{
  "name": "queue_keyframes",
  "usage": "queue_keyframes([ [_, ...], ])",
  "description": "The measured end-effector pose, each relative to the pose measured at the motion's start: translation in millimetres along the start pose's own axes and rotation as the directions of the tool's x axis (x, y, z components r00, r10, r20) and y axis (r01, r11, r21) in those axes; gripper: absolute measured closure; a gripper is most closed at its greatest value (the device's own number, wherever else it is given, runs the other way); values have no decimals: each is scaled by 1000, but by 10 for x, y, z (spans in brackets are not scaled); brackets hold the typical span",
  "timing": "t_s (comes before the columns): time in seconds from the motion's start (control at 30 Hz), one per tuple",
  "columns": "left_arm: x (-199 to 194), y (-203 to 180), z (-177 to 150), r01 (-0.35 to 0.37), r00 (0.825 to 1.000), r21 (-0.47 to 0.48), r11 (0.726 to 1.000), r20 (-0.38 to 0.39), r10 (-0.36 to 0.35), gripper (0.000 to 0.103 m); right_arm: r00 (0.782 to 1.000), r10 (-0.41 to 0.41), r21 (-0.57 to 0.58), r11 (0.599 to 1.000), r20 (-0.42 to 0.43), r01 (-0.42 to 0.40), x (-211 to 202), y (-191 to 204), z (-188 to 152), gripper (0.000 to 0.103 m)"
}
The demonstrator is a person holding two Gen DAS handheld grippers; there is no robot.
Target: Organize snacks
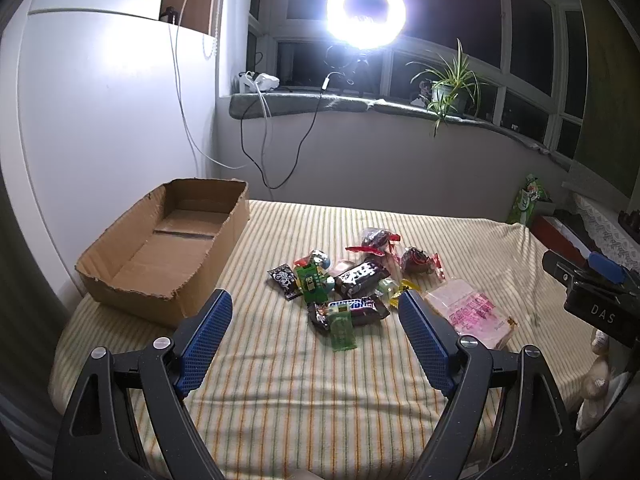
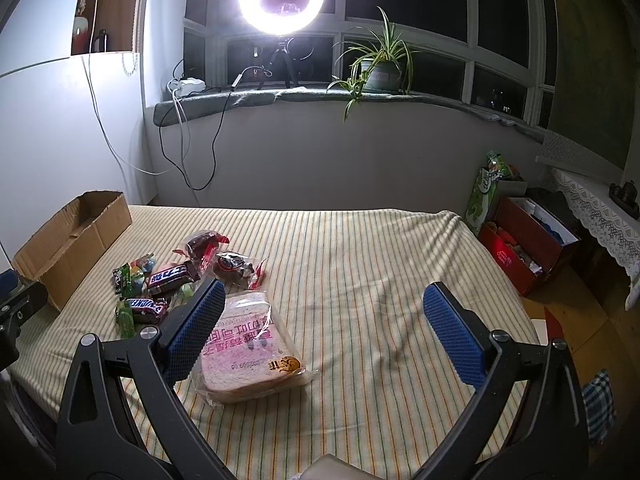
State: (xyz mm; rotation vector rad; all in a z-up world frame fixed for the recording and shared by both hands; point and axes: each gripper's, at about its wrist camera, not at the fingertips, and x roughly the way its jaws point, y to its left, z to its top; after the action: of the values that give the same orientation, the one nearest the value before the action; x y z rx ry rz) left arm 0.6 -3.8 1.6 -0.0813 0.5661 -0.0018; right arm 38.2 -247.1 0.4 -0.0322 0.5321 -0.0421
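Note:
A pile of snacks (image 1: 348, 280) lies on the striped bedspread (image 1: 280, 392): Snickers bars (image 1: 354, 307), green packets, red-wrapped sweets and a bagged pink bread (image 1: 472, 314). An open, empty cardboard box (image 1: 160, 256) stands to the left. My left gripper (image 1: 316, 312) is open above the bed, just in front of the pile. My right gripper (image 2: 326, 304) is open and empty; its left finger hides one edge of the bread (image 2: 250, 354). The pile (image 2: 168, 280) and box (image 2: 68, 240) show at the left of the right wrist view.
A wall is behind the box. A windowsill holds a ring light (image 1: 366, 10) and a plant (image 1: 450, 88), with cables hanging down. Red boxes (image 2: 524, 244) and a green pack stand on the floor right of the bed. The right gripper's body (image 1: 596, 292) shows at the right edge.

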Motion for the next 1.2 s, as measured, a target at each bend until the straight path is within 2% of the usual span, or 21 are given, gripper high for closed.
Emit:
queue_keyframes([
  [0.87, 11, -38, -5, 13, 1000, -3, 1000, -4, -13, 18, 1000, 11, -2, 1000, -15, -11, 53, -13, -29, 1],
  [1.2, 73, -114, 15, 32, 999, 1, 999, -30, -32, 18, 999, 16, -8, 1000, -38, -16, 135, -29, 7, 1],
])
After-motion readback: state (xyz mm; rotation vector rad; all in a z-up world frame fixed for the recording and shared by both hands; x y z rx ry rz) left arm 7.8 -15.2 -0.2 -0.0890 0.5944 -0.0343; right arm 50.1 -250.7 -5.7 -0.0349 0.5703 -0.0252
